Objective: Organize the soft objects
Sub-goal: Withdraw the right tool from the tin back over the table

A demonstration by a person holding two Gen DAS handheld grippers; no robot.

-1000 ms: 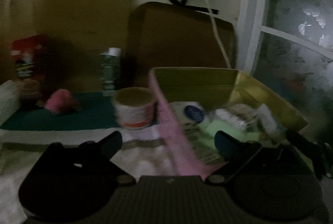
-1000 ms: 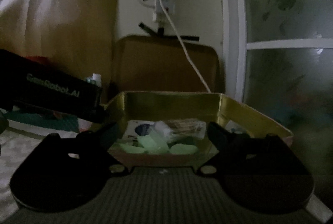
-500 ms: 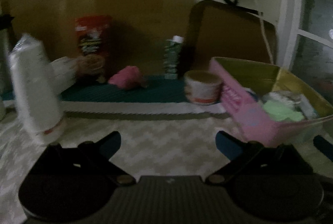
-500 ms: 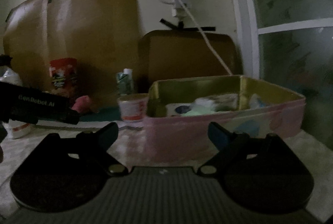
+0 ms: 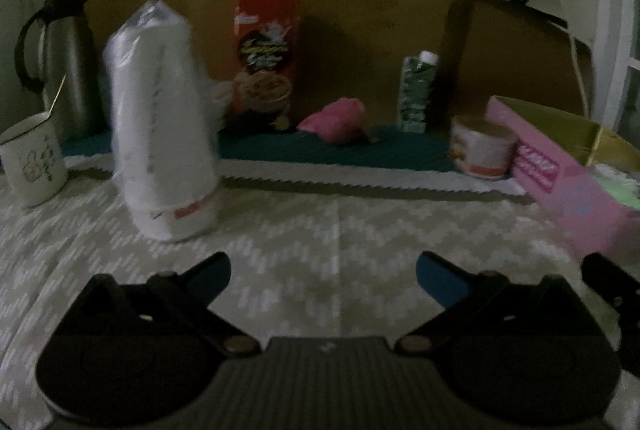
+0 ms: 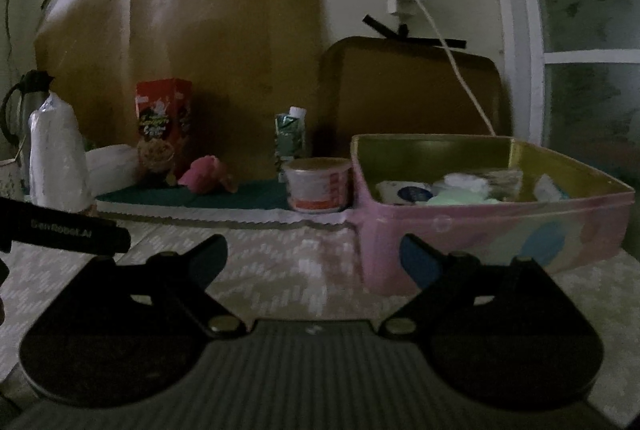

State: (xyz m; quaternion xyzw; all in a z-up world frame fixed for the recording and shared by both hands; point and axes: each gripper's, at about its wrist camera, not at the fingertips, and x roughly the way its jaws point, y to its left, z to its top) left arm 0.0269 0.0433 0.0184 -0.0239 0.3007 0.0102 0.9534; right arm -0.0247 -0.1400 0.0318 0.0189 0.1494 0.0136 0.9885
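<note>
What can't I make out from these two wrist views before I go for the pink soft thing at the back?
- Pink box: cut off by the right edge in the left wrist view, contents mostly out of frame.
- Items in the box: right wrist view, dim and half hidden by its near wall; cannot be identified.
- Pink soft object: small and blurred in both views; shape unclear.
- Mug: clipped by the left edge, left wrist view.
</note>
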